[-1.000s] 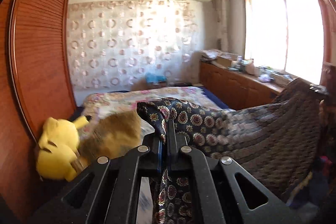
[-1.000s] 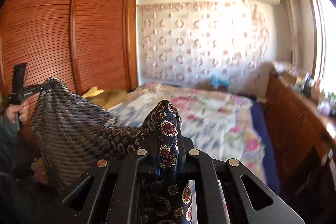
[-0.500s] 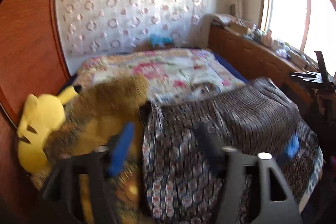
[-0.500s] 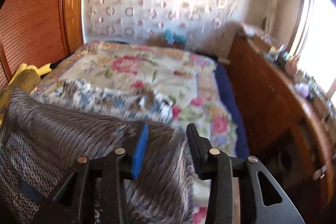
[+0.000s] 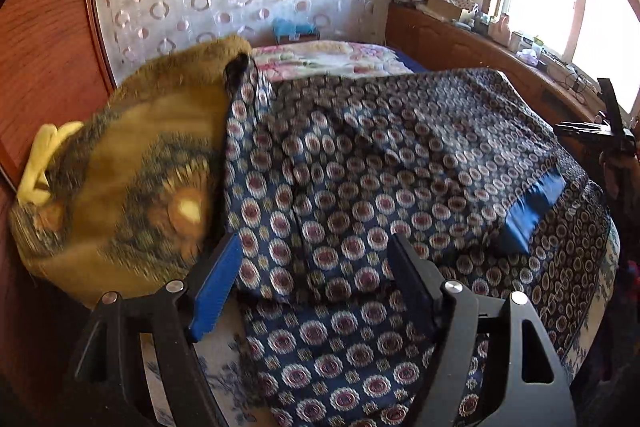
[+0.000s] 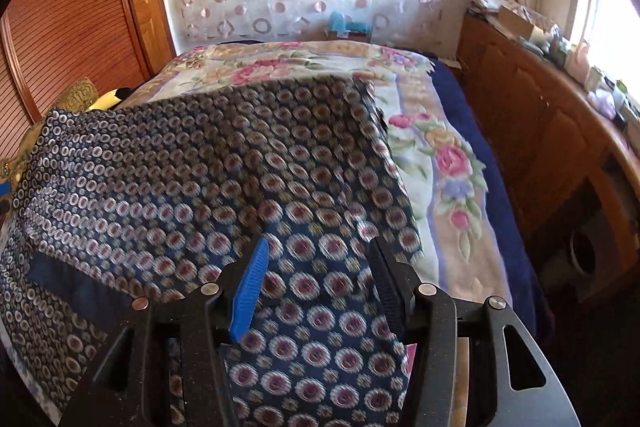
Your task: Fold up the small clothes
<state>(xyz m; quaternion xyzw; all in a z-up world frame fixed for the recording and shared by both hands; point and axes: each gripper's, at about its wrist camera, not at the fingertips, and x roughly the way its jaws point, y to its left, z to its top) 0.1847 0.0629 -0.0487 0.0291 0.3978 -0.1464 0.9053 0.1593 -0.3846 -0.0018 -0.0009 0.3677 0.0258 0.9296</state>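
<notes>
Both the left gripper point(image 5: 316, 281) and right gripper point(image 6: 318, 279) hover with jaws apart over the patterned garment point(image 5: 380, 163) on the bed point(image 6: 440, 155); smooth wrinkles first, then pinch matching corners evenly.

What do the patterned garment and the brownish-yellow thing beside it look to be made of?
Patterned garment: thin woven cloth, probably a smooth, silky synthetic; it drapes in soft folds and has a printed medallion pattern and a plain blue band. Brownish-yellow plush blanket: thick fleece or faux fur, judging by the fuzzy, tufted edge. Blur leaves both uncertain.
</notes>
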